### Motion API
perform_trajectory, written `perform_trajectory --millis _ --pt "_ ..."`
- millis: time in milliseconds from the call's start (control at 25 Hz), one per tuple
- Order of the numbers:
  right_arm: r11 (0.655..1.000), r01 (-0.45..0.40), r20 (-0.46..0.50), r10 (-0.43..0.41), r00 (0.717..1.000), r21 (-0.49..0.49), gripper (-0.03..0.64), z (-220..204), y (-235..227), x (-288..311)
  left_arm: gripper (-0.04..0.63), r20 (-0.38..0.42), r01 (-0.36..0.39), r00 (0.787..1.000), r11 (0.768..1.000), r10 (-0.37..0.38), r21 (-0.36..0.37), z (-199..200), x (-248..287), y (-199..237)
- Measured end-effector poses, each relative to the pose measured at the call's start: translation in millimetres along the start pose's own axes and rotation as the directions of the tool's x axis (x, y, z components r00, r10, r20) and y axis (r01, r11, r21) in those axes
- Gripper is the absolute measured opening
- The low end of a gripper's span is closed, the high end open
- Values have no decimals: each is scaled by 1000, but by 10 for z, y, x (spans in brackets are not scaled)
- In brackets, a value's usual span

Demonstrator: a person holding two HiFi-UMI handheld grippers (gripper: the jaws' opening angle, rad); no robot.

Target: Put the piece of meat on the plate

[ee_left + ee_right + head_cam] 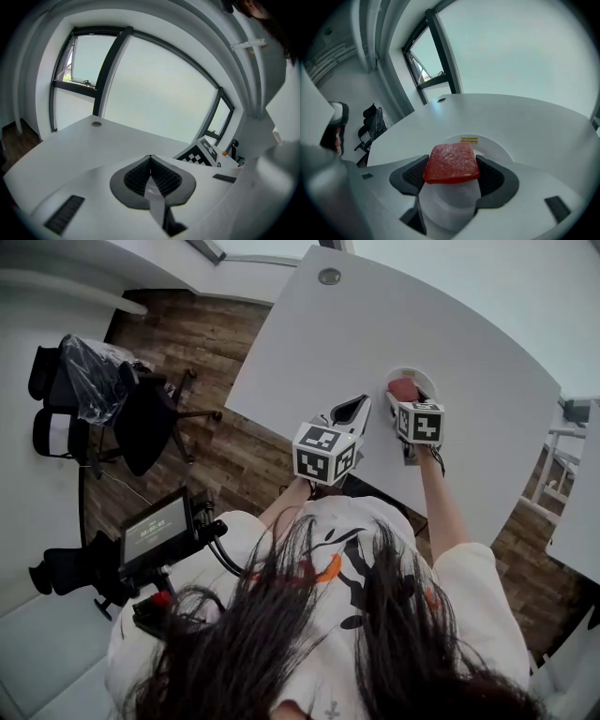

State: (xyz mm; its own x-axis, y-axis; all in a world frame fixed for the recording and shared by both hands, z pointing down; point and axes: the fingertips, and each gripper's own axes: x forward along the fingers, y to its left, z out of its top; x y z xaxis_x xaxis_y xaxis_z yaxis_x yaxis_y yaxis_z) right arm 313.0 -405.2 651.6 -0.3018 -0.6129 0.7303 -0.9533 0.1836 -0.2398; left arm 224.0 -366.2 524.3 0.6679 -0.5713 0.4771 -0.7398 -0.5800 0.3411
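Observation:
A red slab of meat (452, 162) sits between the dark pads of my right gripper (453, 171), which is shut on its two sides. Directly beneath it lies a round white plate (499, 149) with a small yellow sticker (469, 139) at its far rim. I cannot tell whether the meat touches the plate. From the head view, the meat (404, 389) hangs over the plate (421, 378) at the tip of the right gripper (406, 401). My left gripper (349, 412) hovers just left of it, jaws shut (150, 169) with nothing between them.
The white table (375, 324) has a round grommet (329, 277) at its far end, and its edge runs close to the person's body. Black office chairs (103, 399) stand on the wooden floor to the left. A small screen on a stand (155, 531) sits near the person's left side.

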Motion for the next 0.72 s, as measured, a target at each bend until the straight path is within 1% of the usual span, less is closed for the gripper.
perform_trajectory --millis 160,360,720 --pt "999 16 -34 -18 999 -45 314 -27 1 34 6 6 -18 1000 1000 18 -14 1 -11 59" --pt "986 37 -64 -47 997 -160 314 -52 39 54 6 12 -26 1000 999 26 -23 9 -17 88" --pt "985 35 -104 -53 993 -168 314 -47 36 104 5 20 -41 999 999 42 -26 25 -31 162"
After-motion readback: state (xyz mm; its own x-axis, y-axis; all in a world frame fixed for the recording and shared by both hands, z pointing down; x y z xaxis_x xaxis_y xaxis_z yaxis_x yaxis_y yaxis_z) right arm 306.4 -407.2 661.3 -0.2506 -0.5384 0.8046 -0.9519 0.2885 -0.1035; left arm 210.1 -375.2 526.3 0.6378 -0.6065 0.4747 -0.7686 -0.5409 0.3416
